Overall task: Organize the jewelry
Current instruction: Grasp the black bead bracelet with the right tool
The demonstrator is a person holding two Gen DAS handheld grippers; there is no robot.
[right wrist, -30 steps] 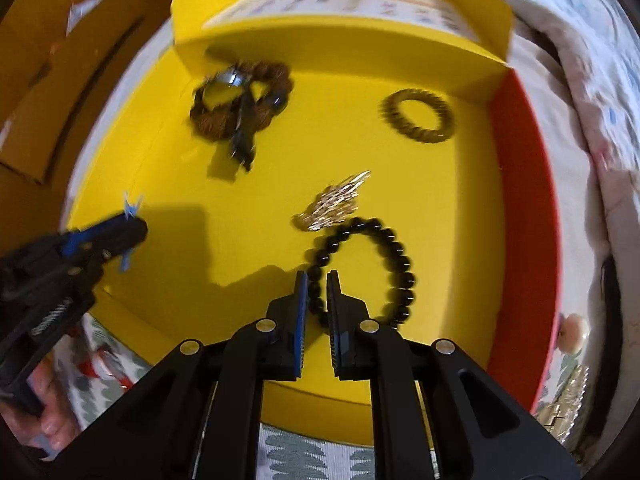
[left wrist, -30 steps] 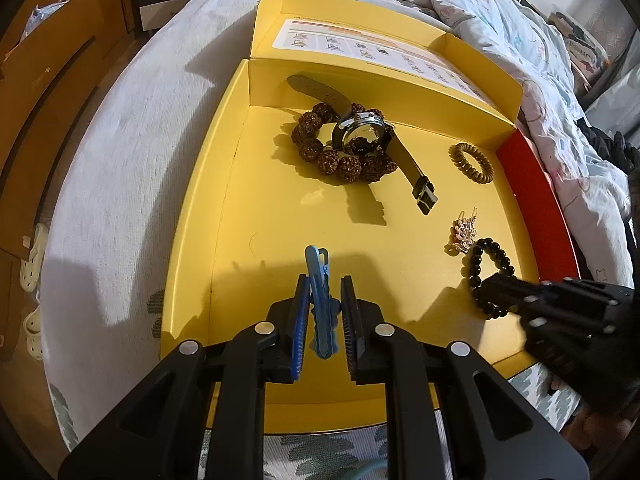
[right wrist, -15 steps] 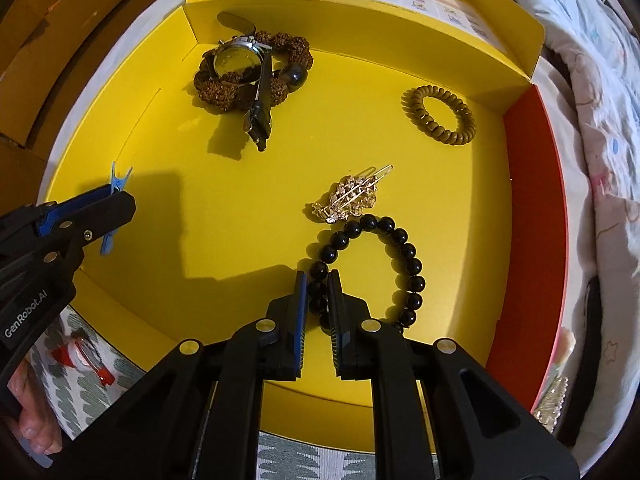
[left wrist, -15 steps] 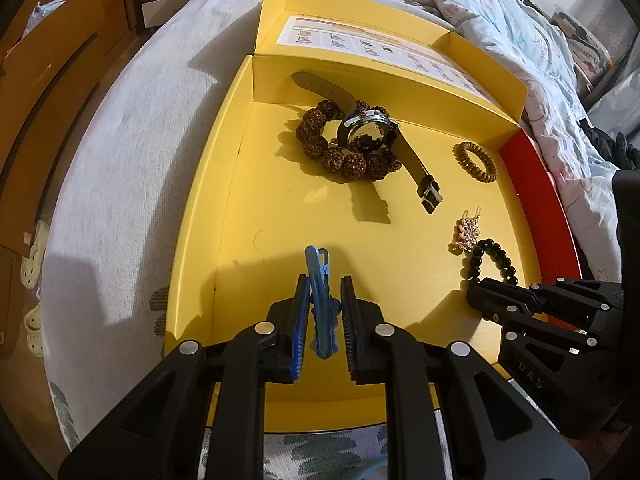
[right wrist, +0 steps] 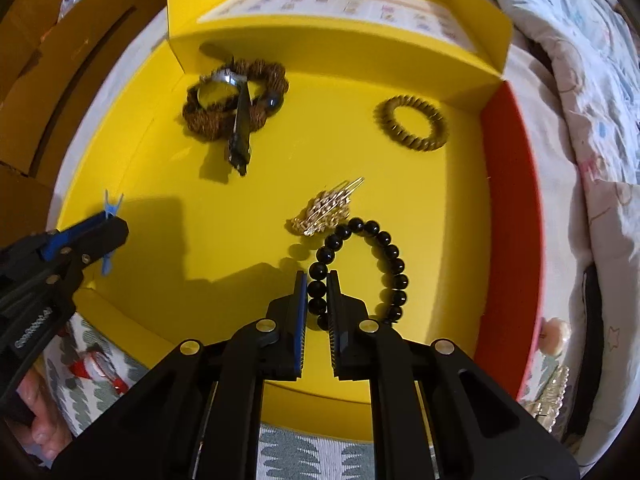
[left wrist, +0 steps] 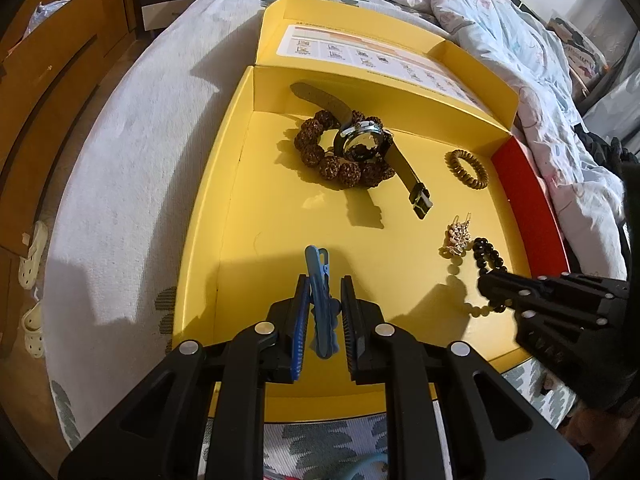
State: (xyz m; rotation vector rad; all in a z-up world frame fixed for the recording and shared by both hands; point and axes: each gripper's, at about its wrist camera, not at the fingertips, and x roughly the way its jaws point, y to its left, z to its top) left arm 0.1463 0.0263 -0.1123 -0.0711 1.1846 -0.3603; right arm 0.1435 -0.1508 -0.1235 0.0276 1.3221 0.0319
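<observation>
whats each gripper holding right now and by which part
The left hand-held gripper is shut on the blue hair clip around its lower half. The right hand-held gripper is shut on the black bead bracelet, pinching beads on its left side.

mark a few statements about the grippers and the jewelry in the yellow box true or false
1. The left gripper is shut on a blue hair clip. True.
2. The right gripper is open above the box. False: it is shut on the black bead bracelet.
3. The watch lies across the brown bead bracelet. True.
4. The coiled hair tie lies on the black bead bracelet. False: it lies apart, near the red wall.
</observation>
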